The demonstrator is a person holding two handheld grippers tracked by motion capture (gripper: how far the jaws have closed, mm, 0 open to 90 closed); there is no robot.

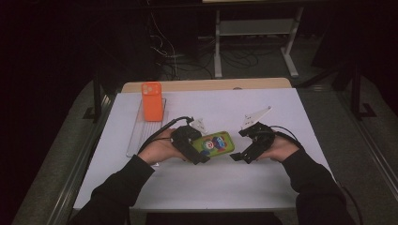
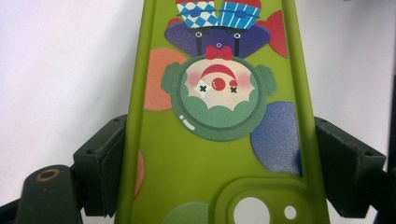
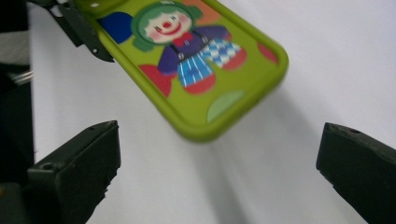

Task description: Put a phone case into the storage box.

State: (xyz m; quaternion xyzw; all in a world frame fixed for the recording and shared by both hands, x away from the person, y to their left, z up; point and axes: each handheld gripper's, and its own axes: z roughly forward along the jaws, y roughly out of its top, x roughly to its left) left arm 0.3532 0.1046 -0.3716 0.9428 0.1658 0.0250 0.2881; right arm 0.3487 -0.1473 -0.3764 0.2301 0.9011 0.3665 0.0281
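A green phone case point(image 1: 214, 143) printed with a clown lies between my two grippers at the middle of the white table. My left gripper point(image 1: 201, 147) is shut on it. In the left gripper view, both black pads point(image 2: 105, 163) press on the long edges of the case point(image 2: 215, 158) near its camera cutout. My right gripper point(image 1: 238, 145) stands open just off the case's free end. In the right gripper view the rounded end of the case point(image 3: 187, 60) hangs ahead of the wide-spread jaws of the right gripper point(image 3: 219, 172), apart from them, with a shadow under it.
An orange phone point(image 1: 151, 101) rests on a clear ribbed tray point(image 1: 143, 129) at the back left. The white mat point(image 1: 211, 183) covers the table, and a wooden strip point(image 1: 206, 85) shows at its far edge. Dark floor, cables and a desk frame lie beyond.
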